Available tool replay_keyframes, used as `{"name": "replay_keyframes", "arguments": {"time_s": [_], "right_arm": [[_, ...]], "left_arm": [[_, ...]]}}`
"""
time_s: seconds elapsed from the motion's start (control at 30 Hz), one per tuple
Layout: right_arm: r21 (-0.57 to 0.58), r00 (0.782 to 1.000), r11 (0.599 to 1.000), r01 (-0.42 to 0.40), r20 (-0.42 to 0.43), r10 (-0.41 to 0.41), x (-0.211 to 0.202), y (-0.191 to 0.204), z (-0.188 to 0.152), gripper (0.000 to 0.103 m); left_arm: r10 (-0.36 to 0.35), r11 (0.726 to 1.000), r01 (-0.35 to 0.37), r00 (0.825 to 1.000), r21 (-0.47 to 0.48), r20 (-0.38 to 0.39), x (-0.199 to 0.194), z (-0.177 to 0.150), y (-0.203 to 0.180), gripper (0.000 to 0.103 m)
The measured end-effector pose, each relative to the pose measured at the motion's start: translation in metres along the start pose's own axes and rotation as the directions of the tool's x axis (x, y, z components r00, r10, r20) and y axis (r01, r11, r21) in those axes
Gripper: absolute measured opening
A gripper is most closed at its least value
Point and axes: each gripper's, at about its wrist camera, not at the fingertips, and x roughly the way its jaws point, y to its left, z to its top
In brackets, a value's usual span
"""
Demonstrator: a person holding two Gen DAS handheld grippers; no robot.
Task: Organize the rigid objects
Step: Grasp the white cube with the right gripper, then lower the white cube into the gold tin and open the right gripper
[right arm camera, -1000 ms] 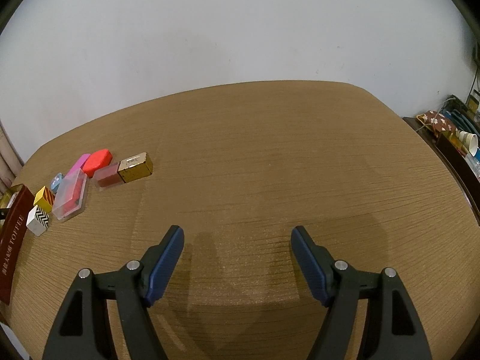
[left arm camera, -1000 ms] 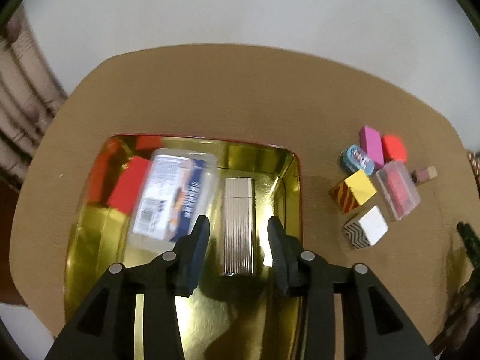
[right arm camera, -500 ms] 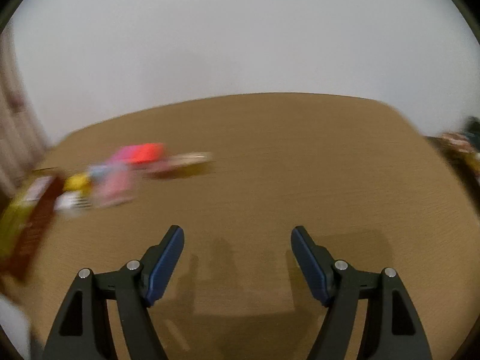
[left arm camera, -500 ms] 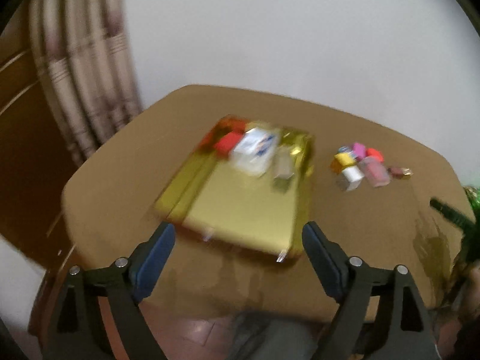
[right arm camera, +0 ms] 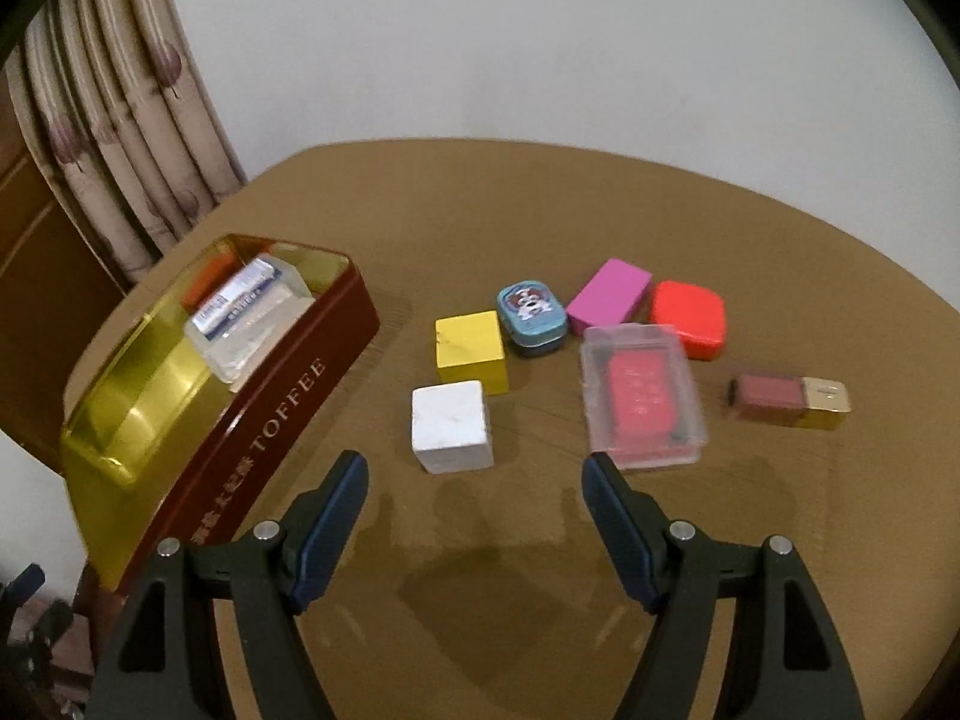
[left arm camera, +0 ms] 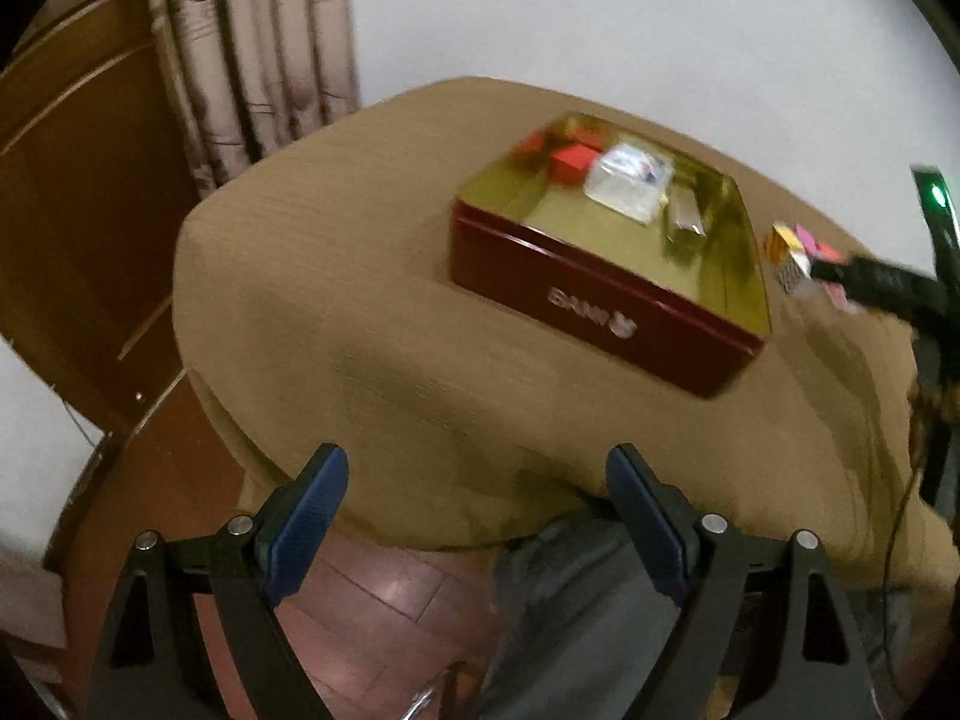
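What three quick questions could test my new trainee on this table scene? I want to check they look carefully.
1. True or false: the right claw holds the white cube.
2. Which lies beside the toffee tin: A) yellow cube B) red case?
3. How many loose items lie outside the tin?

Key: 1 false, the claw is open and empty; 2 A; 3 seven.
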Motion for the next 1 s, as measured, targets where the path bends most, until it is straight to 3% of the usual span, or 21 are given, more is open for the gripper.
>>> {"name": "replay_keyframes", "arguments": {"time_s": [0.2, 0.27, 0.33, 0.37, 0.5, 0.6, 0.7, 0.8, 0.9, 1.0], "right_arm": [[-0.060, 0.999, 0.997, 0.044, -0.017, -0.045, 0.017, 0.014, 0.007, 0.073], [-0.072, 0.997, 0.995, 0.069, -0.037, -0.072, 0.024, 0.016, 0.010, 0.064], [-0.072, 0.995, 0.994, 0.076, -0.057, -0.081, 0.031, 0.016, 0.012, 0.038], [-0.074, 0.995, 0.995, 0.071, -0.068, -0.076, 0.035, 0.016, 0.013, 0.032], [-0.075, 0.995, 0.995, 0.062, -0.079, -0.068, 0.034, 0.018, 0.012, 0.030], [-0.080, 0.998, 0.996, 0.043, -0.037, -0.046, 0.011, 0.023, 0.007, 0.030], [-0.101, 0.999, 0.995, -0.021, 0.025, 0.024, -0.026, 0.040, 0.012, 0.030], [-0.146, 0.991, 0.982, -0.122, 0.037, 0.129, -0.049, 0.076, 0.028, 0.030], [-0.179, 0.973, 0.957, -0.229, -0.014, 0.230, -0.052, 0.120, 0.045, 0.030], [-0.188, 0.954, 0.937, -0.293, -0.114, 0.276, -0.028, 0.164, 0.053, 0.030]], "left_arm": [[-0.034, 0.996, 0.034, 0.999, 0.076, -0.002, -0.004, -0.005, -0.012, 0.088], [-0.033, 0.995, 0.034, 0.999, 0.095, -0.007, -0.004, -0.005, -0.015, 0.089], [-0.031, 0.995, 0.033, 0.999, 0.097, -0.024, -0.001, -0.005, -0.015, 0.090], [-0.036, 0.995, 0.039, 0.999, 0.093, -0.036, 0.002, -0.004, -0.014, 0.090], [-0.042, 0.997, 0.049, 0.992, 0.057, -0.119, 0.014, -0.003, -0.009, 0.092], [-0.084, 0.996, 0.083, 0.986, -0.018, -0.141, 0.015, -0.002, 0.002, 0.092], [-0.127, 0.989, 0.115, 0.984, -0.097, -0.127, 0.011, -0.001, 0.010, 0.094], [-0.137, 0.985, 0.124, 0.985, -0.117, -0.108, 0.006, -0.002, 0.011, 0.094], [-0.125, 0.989, 0.120, 0.990, -0.083, -0.063, -0.002, -0.001, 0.006, 0.094], [-0.136, 0.988, 0.136, 0.991, -0.079, 0.005, -0.009, 0.000, 0.009, 0.094]]}}
